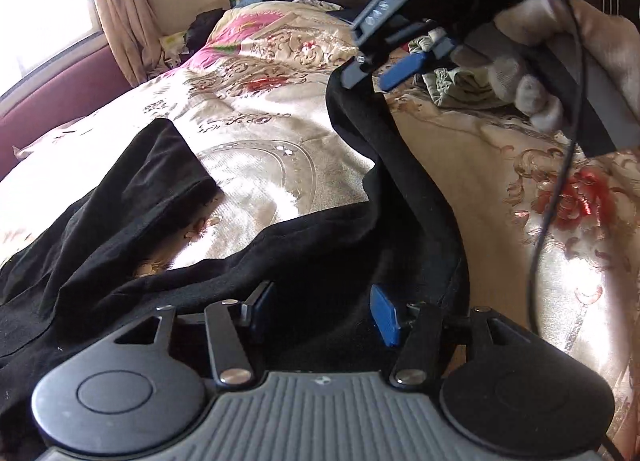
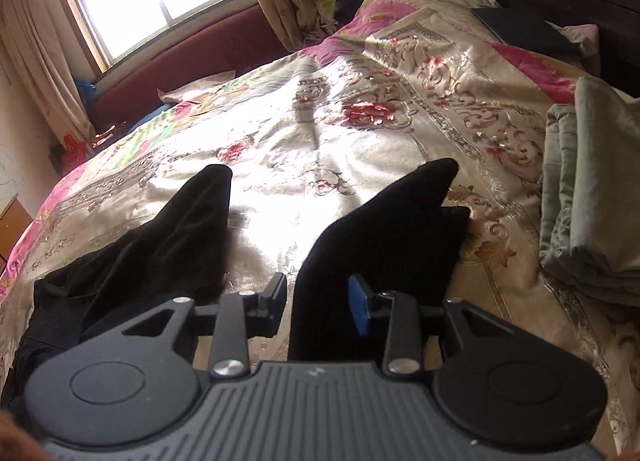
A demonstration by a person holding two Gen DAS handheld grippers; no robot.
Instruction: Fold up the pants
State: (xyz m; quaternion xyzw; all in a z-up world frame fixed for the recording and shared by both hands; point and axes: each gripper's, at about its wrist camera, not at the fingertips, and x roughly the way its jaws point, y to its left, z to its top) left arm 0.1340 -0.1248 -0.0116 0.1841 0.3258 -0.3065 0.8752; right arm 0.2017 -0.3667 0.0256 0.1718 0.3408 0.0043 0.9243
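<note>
1. The black pants lie spread on the bed. I see one leg running to 10 o'clock and the other rising toward 1 o'clock, which I judge is it being carried across for the first fold.
2. My right hand-held gripper has that leg's edge between its jaws. The cloth hangs from the dark finger, but a sliver of bedspread shows beside it, so I cannot tell whether it is clenched.
3. My left hand-held gripper is released, jaws apart over the waist cloth at 6 o'clock, probably ready to pin it.
4. Both point downward at a slant. A gloved hand grips the right one at 2 o'clock.
</note>
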